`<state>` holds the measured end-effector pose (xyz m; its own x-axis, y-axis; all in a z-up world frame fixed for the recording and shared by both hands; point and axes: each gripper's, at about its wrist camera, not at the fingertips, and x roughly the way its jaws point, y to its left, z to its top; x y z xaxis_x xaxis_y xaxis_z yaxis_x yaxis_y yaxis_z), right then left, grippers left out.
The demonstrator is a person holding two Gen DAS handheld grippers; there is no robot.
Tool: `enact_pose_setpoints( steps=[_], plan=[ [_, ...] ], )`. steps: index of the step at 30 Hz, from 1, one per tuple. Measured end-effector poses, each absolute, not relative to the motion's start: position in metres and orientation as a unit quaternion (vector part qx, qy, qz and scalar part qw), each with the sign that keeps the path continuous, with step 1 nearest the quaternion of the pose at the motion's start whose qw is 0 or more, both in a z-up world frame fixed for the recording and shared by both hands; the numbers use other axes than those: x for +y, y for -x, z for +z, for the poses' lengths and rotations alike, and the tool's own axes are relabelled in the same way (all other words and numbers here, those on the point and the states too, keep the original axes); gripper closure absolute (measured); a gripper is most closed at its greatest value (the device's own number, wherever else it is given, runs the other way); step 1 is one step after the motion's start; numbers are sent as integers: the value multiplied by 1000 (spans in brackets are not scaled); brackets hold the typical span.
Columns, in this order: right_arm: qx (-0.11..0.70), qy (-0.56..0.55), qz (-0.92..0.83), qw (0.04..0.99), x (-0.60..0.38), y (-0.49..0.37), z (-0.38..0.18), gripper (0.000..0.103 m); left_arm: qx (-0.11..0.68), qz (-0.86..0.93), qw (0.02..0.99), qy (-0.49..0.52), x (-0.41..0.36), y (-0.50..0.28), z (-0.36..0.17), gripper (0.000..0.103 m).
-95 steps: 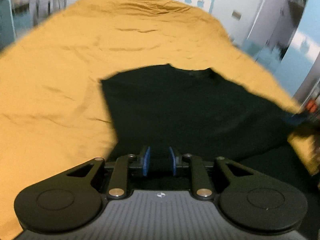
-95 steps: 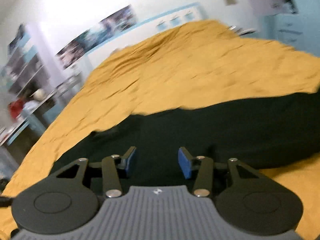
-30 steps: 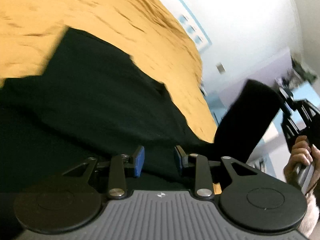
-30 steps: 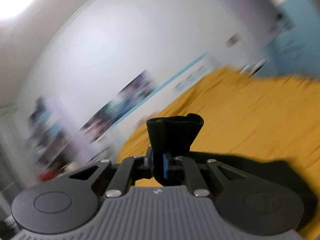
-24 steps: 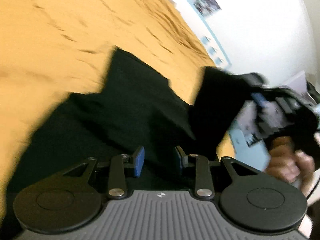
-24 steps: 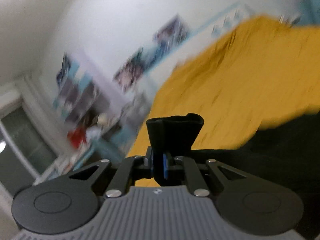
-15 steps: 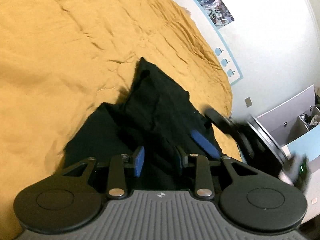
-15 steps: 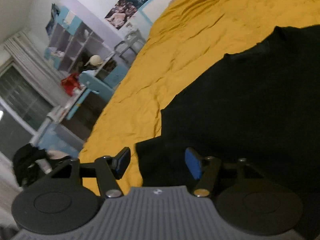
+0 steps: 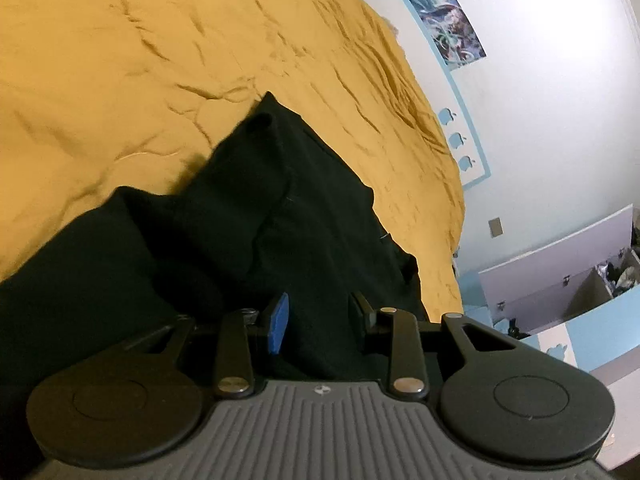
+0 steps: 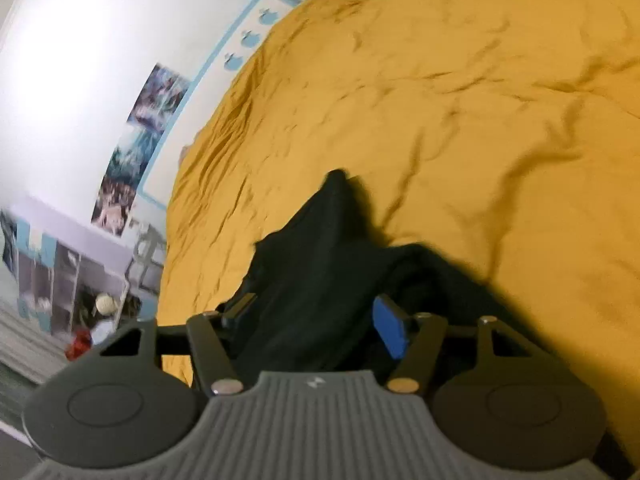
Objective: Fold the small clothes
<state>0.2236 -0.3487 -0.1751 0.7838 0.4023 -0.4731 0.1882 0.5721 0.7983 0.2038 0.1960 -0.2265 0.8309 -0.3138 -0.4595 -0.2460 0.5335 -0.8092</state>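
A black garment (image 9: 280, 216) lies folded over itself on the mustard-yellow bed cover (image 9: 160, 60). My left gripper (image 9: 318, 320) is open just above its near part, with black cloth showing between the blue pads. In the right wrist view the same garment (image 10: 320, 248) lies bunched in front of my right gripper (image 10: 316, 320), which is wide open over it and holds nothing. One corner of the cloth points away across the cover (image 10: 440, 100).
A white wall with posters (image 9: 452, 20) and a blue border runs behind the bed. Lilac and blue cabinets (image 9: 560, 280) stand to the right of the bed. Shelves with clutter (image 10: 80, 280) stand at the other side.
The right gripper, shut on a black fold a second ago, has let it go and now stands wide open over the garment. The garment lies doubled over. The left gripper stayed open.
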Motion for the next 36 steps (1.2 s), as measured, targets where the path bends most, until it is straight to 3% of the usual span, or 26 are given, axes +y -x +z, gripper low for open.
enact_pose_setpoints(
  steps=[12, 14, 15, 16, 21, 26, 29, 30, 36],
  plan=[
    [328, -494, 26, 805, -337, -268, -221, 45, 314, -14, 837, 448, 187, -216, -224, 67],
    [334, -491, 9, 804, -337, -274, -223, 74, 315, -12, 838, 446, 187, -217, -224, 67],
    [335, -488, 10, 806, -338, -276, -220, 102, 313, -13, 837, 448, 187, -217, -222, 67],
    [323, -493, 13, 808, -340, -273, -216, 103, 307, -18, 837, 454, 187, -216, -220, 67],
    [311, -478, -8, 821, -354, -263, -211, 103, 302, -10, 849, 433, 183, -211, -216, 55],
    [345, -498, -31, 795, -363, -267, -242, 103, 329, -9, 822, 466, 194, -212, -242, 70],
    [338, -498, -39, 798, -366, -258, -225, 80, 321, -21, 827, 461, 195, -209, -231, 67],
    [327, -494, -42, 804, -366, -252, -217, 63, 316, -27, 832, 455, 194, -209, -226, 66],
    [260, -412, 28, 873, -342, -260, -164, 55, 287, -51, 862, 415, 186, -237, -198, 60]
  ],
)
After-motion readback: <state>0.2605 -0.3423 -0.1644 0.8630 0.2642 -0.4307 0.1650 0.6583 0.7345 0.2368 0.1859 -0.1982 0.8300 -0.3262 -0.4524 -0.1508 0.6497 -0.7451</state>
